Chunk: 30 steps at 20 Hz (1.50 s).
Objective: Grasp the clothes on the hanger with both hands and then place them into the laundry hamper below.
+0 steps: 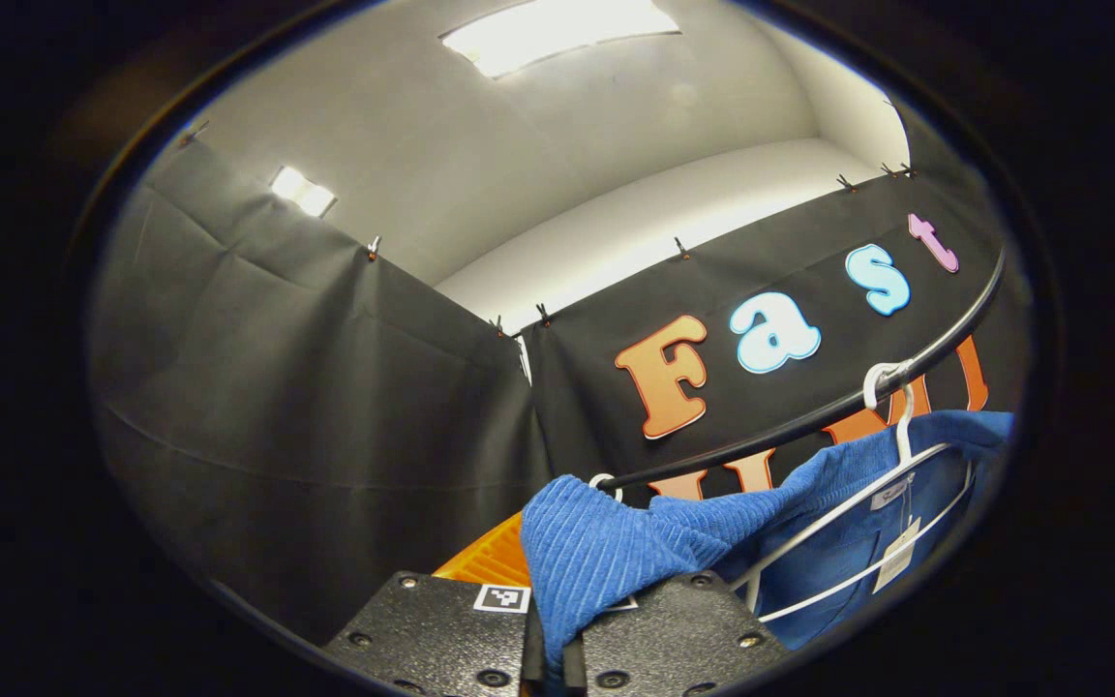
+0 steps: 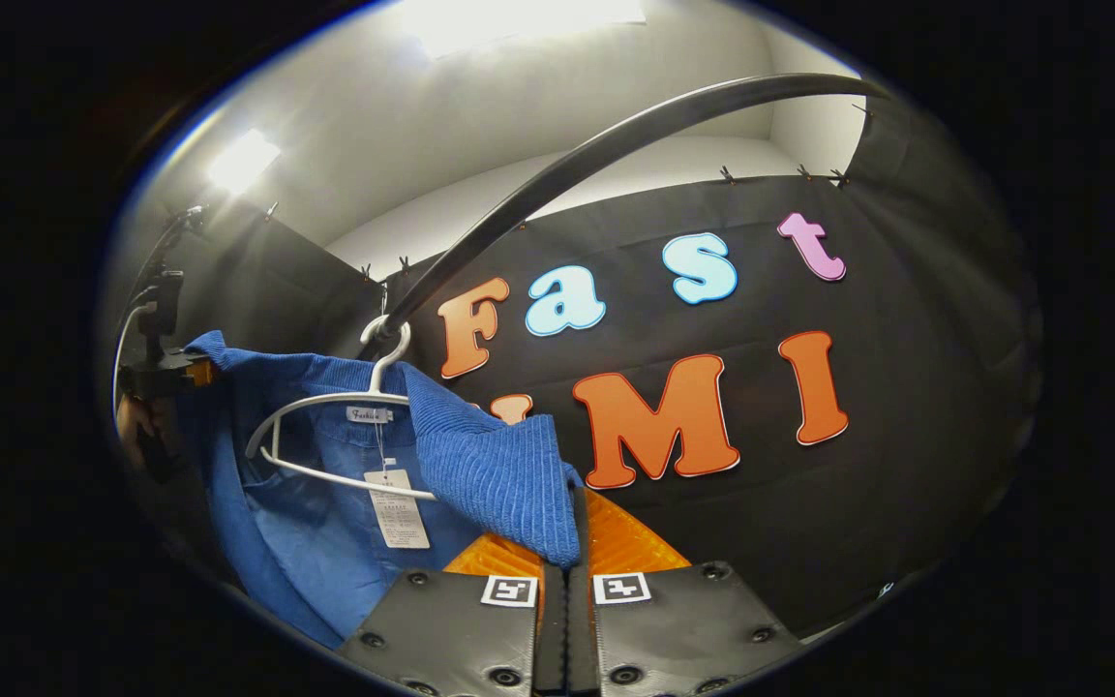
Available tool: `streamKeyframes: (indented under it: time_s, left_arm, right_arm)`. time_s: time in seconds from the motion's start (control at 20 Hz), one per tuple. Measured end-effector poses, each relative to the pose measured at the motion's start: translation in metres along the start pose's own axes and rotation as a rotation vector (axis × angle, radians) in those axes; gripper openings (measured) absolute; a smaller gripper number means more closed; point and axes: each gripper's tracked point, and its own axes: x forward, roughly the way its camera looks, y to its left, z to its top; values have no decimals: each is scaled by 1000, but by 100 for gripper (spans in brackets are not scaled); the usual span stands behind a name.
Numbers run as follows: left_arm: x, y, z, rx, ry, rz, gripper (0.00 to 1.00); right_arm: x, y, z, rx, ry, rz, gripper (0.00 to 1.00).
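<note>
Biggest worry from here: the blue ribbed sweater (image 1: 606, 552) is only pinched by its shoulder edges, so one bad tug and the white hanger (image 2: 325, 436) could come off the black rail (image 2: 616, 136) along with it, or the knit could slide out of one side and dangle lopsided. The paper tag (image 2: 395, 508) could also snag on the hanger wire. The left tongs (image 1: 550, 649) are clenched on a fold of the sweater, and the right tongs (image 2: 562, 620) are clamped on the other shoulder the same way. The sweater hangs on the hanger up on the rail, between both tongs, with no hamper visible yet. It's bright blue with chunky ribbing, soft and floppy looking, neck label showing inside the collar
</note>
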Motion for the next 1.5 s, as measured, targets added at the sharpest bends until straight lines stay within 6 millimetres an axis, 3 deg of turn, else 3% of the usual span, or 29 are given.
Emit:
streamKeyframes:
  time_s: [0.25,0.45,0.65,0.85,1.15,1.5]
  left_arm:
    - [21,-3,-36,-121,58,-125,7]
    - [30,-1,-98,-272,157,-140,7]
    - [19,-16,-155,-395,235,-157,7]
    - [0,-41,-200,-411,301,-184,8]
    - [-26,-52,-216,-363,316,-187,8]
    - [-47,-62,-178,-295,244,-213,8]
  right_arm:
    - [9,-7,3,-25,-3,-1,8]
    - [14,3,2,-40,8,18,8]
    - [-3,12,3,-76,-2,26,8]
    - [1,10,9,-117,-19,20,8]
    - [12,-6,23,-137,-50,-30,8]
    - [29,-68,23,-126,-51,-184,8]
